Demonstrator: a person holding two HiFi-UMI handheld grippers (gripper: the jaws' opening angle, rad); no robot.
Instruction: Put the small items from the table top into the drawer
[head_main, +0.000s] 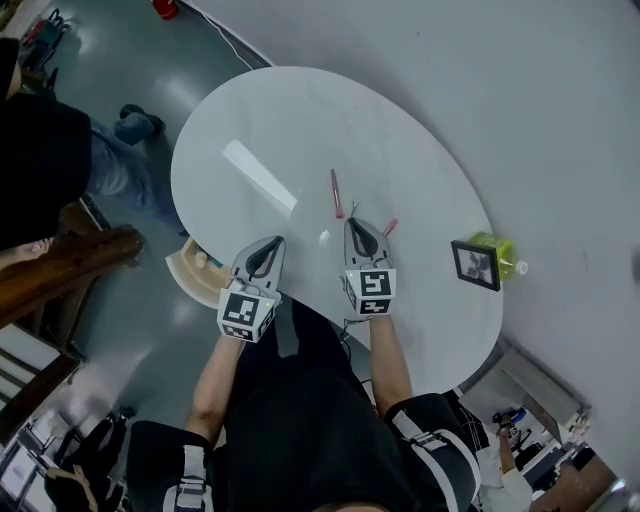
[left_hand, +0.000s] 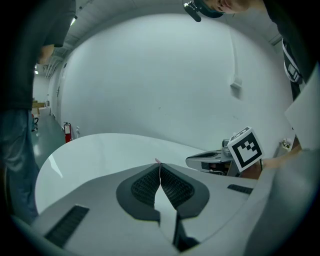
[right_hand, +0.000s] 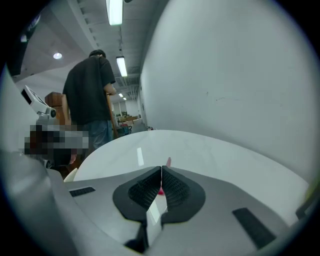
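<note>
- Tabletop (head_main: 400, 150): white, oval, set against a pale wall (head_main: 480, 60); carries every small item listed below.
- Bystander (head_main: 40, 150): dark top, jeans; stands at the tabletop's far-left side, well apart from both tools.
- Left hand-held gripper (head_main: 273, 242): jaws fully together in its own view (left_hand: 160, 167), nothing between them; hangs over the tabletop's near edge, just right of the drawer.
- Right hand-held gripper (head_main: 356, 223): jaws pressed together in its own view (right_hand: 161, 170), nothing gripped; points across the tabletop, side by side with the left one.
- Drawer (head_main: 182, 272): beige, pulled out from under the tabletop's near-left edge; contents too small to tell.
- Picture frame (head_main: 475, 265): black, upright, near the right rim.
- Yellow-green container (head_main: 497, 248): directly behind the frame, touching or nearly so.
- Pink pen (head_main: 336, 193): lies flat mid-tabletop, just ahead of the right tool's tip.
- Short pink piece (head_main: 390, 227): lies just right of that same tip.
</note>
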